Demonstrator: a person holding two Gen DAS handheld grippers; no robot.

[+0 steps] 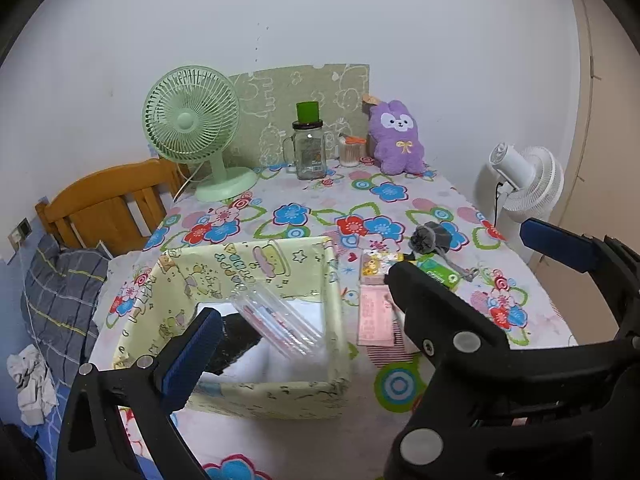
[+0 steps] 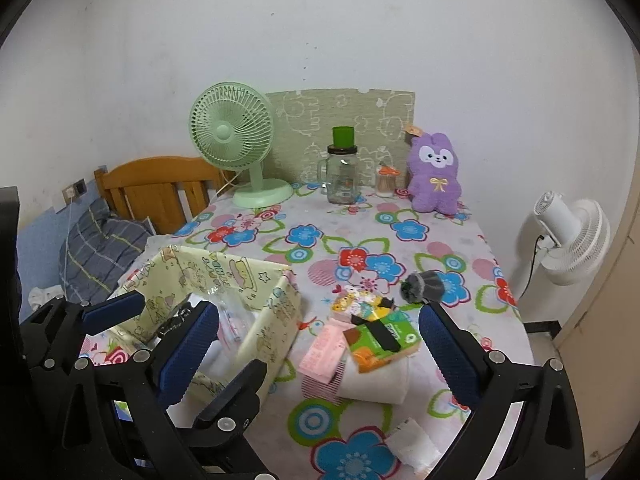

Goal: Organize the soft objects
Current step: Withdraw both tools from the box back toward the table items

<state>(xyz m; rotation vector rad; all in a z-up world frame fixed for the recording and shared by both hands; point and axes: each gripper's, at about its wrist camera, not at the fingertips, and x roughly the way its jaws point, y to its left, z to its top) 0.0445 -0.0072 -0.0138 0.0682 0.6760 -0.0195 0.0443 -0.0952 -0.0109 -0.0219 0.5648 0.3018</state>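
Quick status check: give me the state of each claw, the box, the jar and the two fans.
Right claw: open, nothing held.
Left claw: open, empty.
Yellow box: open-topped, clear plastic packet inside.
Glass jar: upright, lid on.
Green fan: upright, whether running unclear.
White fan: standing beside table.

A pale green plastic desk fan [image 2: 232, 136] stands far left on the counter; a clear glass jar with green lid [image 2: 341, 168] stands right of it.
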